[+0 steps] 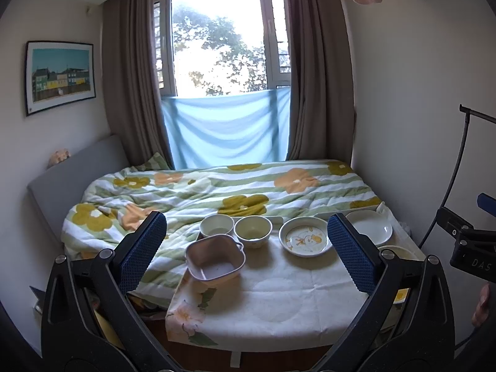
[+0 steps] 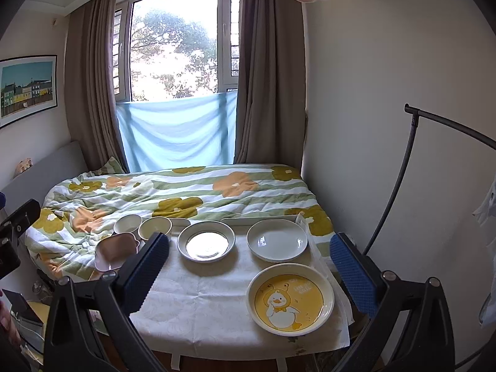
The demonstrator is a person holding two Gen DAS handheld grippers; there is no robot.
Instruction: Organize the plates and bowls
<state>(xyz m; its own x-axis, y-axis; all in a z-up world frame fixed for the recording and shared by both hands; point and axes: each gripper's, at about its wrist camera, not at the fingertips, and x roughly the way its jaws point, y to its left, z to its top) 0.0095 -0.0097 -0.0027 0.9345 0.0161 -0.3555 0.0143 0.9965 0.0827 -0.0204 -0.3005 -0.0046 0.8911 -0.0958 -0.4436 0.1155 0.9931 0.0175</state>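
Left gripper (image 1: 246, 249) fingers spread wide, nothing between; same for right gripper (image 2: 248, 266). On bench (image 2: 198, 303), lower centre: yellow duck plate (image 2: 290, 299) nearest, white plate (image 2: 277, 240) and deep plate (image 2: 206, 241) behind. Pink square bowl (image 1: 215, 257) and two round bowls (image 1: 235, 228) centre-left, near flowered bed quilt (image 1: 217, 186).

Your near bench (image 2: 198, 303) is bare cloth; bowls (image 1: 252, 231) and plates (image 2: 276, 244) line its far edge and right side.
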